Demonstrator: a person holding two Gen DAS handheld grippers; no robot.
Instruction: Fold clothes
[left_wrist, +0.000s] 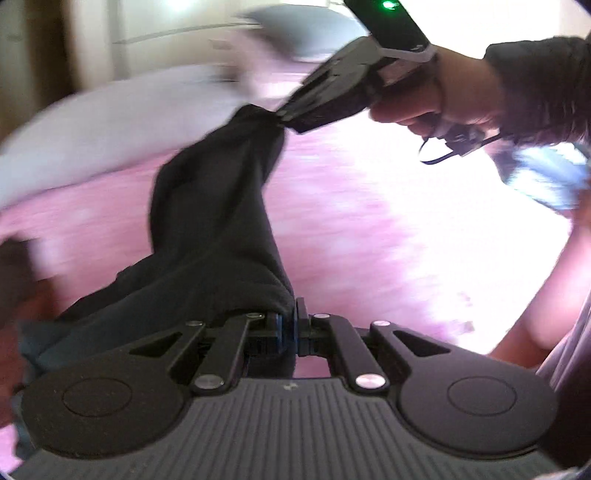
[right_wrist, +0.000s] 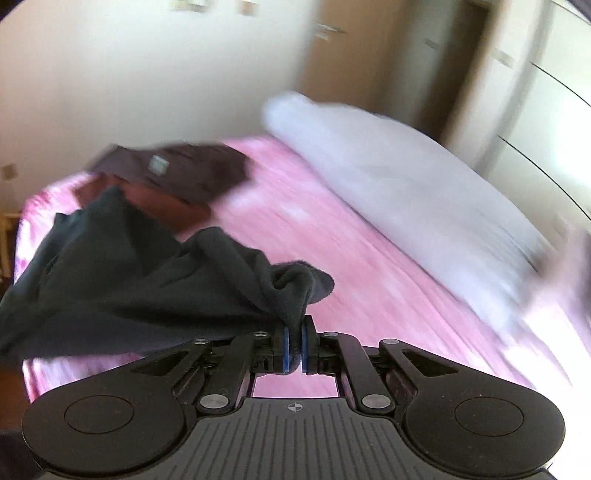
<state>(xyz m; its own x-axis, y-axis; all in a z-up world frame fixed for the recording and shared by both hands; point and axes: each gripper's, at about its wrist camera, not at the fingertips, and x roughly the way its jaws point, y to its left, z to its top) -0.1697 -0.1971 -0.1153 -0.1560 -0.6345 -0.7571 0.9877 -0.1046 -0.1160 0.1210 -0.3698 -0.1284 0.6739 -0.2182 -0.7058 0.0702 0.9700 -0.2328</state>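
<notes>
A dark navy garment (left_wrist: 214, 206) hangs stretched between my two grippers above a pink bed sheet (left_wrist: 369, 221). My left gripper (left_wrist: 290, 325) is shut on one end of it. My right gripper (left_wrist: 291, 116), held in a hand, is shut on the other end, up and ahead in the left wrist view. In the right wrist view my right gripper (right_wrist: 294, 345) pinches a bunched fold of the garment (right_wrist: 129, 280), which drapes off to the left. Both views are motion-blurred.
A white pillow or duvet (right_wrist: 388, 177) lies along the right side of the pink bed (right_wrist: 332, 240). A brown and maroon pile of clothes (right_wrist: 177, 177) sits at the far left of the bed. Wardrobe doors (right_wrist: 535, 110) stand behind.
</notes>
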